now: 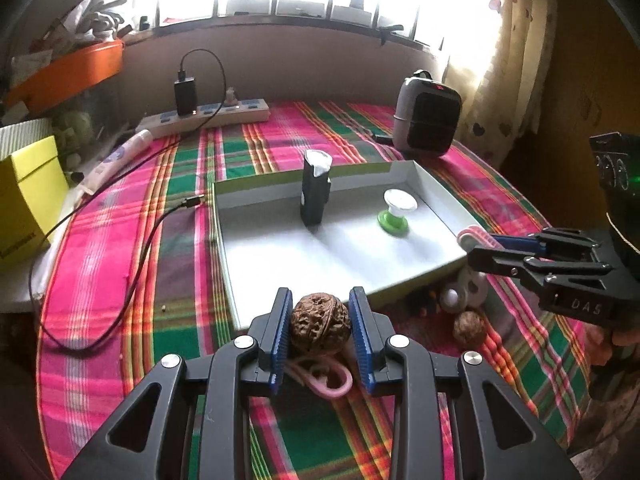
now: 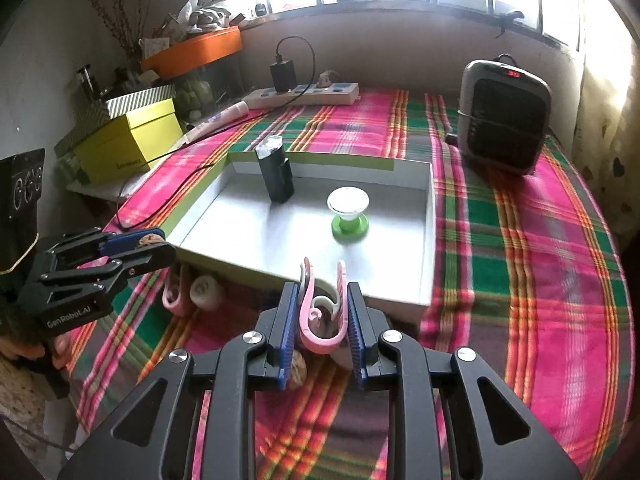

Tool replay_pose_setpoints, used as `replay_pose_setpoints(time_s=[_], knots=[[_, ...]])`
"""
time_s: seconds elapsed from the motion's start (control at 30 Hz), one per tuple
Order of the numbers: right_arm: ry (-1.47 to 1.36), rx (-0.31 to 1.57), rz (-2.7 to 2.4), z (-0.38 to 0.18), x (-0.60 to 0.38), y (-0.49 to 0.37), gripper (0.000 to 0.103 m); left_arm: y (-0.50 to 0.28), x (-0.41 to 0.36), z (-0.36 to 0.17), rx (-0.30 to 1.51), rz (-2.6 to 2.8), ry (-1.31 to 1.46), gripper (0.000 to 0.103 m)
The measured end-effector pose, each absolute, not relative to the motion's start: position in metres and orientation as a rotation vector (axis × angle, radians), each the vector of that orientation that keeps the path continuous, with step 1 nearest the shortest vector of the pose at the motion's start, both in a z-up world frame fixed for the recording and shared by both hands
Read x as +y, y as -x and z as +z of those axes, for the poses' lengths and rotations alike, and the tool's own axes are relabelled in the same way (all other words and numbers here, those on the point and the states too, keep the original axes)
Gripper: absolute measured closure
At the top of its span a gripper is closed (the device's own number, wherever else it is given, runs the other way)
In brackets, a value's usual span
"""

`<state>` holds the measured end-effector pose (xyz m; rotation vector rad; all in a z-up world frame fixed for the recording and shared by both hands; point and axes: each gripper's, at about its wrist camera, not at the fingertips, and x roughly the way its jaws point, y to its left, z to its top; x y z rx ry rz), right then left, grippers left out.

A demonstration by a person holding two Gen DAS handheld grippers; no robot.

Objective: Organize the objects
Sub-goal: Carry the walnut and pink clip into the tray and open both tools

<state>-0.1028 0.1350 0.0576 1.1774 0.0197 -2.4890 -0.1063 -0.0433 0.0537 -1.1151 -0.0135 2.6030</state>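
My left gripper is shut on a brown walnut, held above the plaid cloth just before the near edge of the white tray. It shows in the right wrist view with the walnut at its tip. My right gripper is shut on a pink clip at the tray's near right edge; it shows in the left wrist view. In the tray stand a black upright device and a green-and-white knob.
On the cloth before the tray lie a second walnut, a pink clip, a small white ball and another pink clip. A heater, power strip, black cable and yellow box surround the tray.
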Motion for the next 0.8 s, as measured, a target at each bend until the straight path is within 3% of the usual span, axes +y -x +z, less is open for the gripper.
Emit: replay_pose_setpoints(time_s=[0.8], knots=[[-1.326, 0.076, -2.385, 0.024, 0.085, 0.195, 0.079, 0.190, -0.044, 0.031, -0.008, 2.578, 1.220, 0.076]])
